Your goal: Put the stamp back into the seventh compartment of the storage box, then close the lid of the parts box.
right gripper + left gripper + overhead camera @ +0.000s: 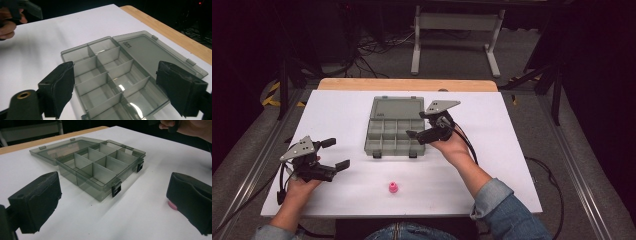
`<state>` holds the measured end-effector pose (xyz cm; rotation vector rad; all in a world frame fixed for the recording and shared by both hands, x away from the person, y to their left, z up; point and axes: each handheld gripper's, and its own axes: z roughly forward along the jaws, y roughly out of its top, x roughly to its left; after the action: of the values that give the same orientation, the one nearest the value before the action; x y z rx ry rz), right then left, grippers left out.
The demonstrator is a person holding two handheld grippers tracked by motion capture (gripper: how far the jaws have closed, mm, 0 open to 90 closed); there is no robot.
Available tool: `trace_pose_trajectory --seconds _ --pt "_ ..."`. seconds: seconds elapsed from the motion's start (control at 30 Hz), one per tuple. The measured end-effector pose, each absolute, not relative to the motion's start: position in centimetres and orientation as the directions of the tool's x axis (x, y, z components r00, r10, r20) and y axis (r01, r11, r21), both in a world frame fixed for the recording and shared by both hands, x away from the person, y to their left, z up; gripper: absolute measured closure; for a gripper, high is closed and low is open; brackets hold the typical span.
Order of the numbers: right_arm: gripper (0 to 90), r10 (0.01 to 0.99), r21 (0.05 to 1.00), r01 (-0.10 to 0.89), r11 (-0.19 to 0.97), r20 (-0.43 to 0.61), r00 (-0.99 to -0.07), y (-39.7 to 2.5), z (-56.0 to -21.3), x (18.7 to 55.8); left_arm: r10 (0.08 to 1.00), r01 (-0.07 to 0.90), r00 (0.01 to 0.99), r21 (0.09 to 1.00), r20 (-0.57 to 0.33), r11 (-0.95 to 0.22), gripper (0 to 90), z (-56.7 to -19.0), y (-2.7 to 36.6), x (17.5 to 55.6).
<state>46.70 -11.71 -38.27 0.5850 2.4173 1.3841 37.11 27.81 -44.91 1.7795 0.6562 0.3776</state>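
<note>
On the white desk [342, 115] there is one grey transparent organiser box [394, 135], one small pink piece [393, 188] and two hand-held grippers. The box lies near the middle of the desk, a little toward the far edge, with its lid [398, 107] folded flat open behind it. I count eight compartments in two rows of four, and two black latches on its front wall. The pink piece stands alone near the near edge, well apart from the box. The left gripper [334, 153] is near the left edge, jaws wide apart, holding nothing. The right gripper [422, 125] is at the right side of the box, jaws also wide apart and empty, over the compartments.
</note>
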Motion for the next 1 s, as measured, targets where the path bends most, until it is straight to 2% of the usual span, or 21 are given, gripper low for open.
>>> trace_pose_trajectory --seconds 0.23,0.43,0.57,1.0 --pt "13.4 0.445 0.845 0.190 0.499 -0.062 -0.893 -11.1 -38.4 45.1 0.614 0.240 0.785 0.954 -0.082 -0.180 0.6 -45.0 28.2 37.0" --pt "13.9 0.395 0.852 0.136 0.506 -0.089 -0.914 -10.3 -38.5 43.3 0.615 0.238 0.784 0.955 -0.083 -0.175 0.6 -45.0 28.4 36.9" --pt "13.9 0.344 0.841 0.109 0.529 -0.095 -0.934 -9.6 -39.2 41.7 0.616 0.236 0.784 0.956 -0.082 -0.173 0.6 -45.0 28.4 36.8" --pt "14.3 0.261 0.814 0.065 0.577 -0.108 -0.959 -8.3 -40.9 39.2 0.618 0.238 0.781 0.958 -0.090 -0.161 0.6 -45.0 28.5 36.8"
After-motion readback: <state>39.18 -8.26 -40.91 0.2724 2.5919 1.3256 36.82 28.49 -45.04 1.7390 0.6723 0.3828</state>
